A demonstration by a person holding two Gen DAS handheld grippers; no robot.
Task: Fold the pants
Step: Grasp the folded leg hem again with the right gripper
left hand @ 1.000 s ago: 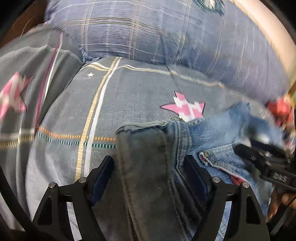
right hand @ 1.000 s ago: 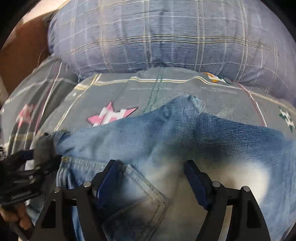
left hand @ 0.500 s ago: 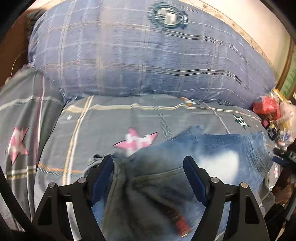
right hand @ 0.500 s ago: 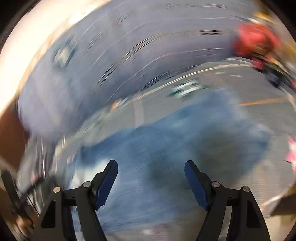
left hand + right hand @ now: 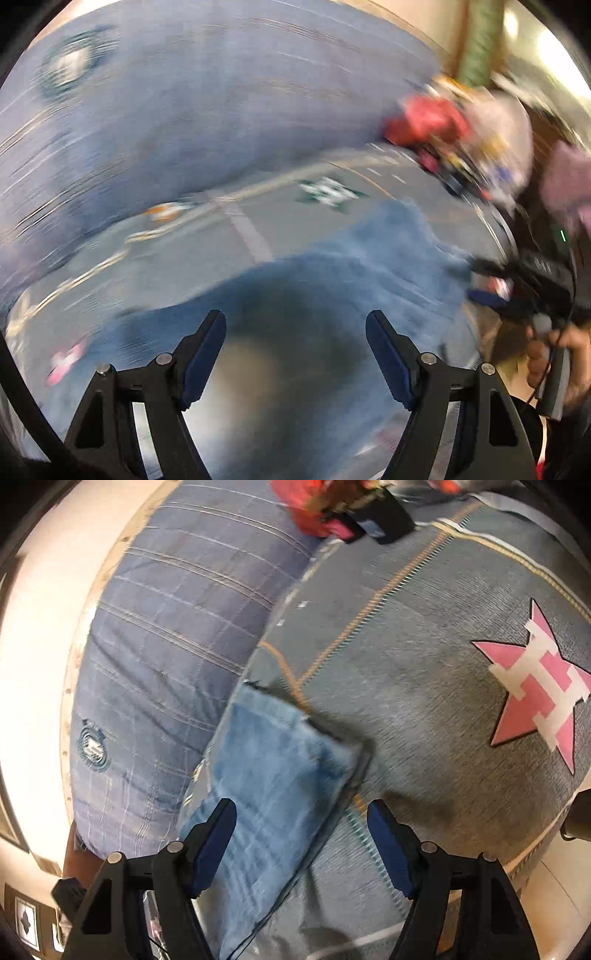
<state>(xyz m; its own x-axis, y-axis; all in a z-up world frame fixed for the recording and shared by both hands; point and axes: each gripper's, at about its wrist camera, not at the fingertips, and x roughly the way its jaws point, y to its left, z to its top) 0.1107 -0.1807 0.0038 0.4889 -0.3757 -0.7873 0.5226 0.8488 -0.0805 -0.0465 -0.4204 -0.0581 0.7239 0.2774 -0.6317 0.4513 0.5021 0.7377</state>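
Note:
Blue jeans (image 5: 332,295) lie on the grey bedspread (image 5: 184,251). The left wrist view is badly blurred. My left gripper (image 5: 295,343) is open and empty above the jeans. The right gripper (image 5: 491,284) shows at the right edge of that view, by the leg end. In the right wrist view the jeans' leg end (image 5: 273,775) lies flat beside the pillow. My right gripper (image 5: 301,830) is open and empty just above and behind the hem.
A large blue plaid pillow (image 5: 166,635) lies along the far side of the bed. Red and mixed small items (image 5: 332,506) sit at the bed's corner. A pink star (image 5: 535,683) marks the bedspread. The bed's edge is at lower right.
Both grippers have swung right along the jeans, away from the waist toward the leg ends. The waistband between the left fingers a second ago is gone from them.

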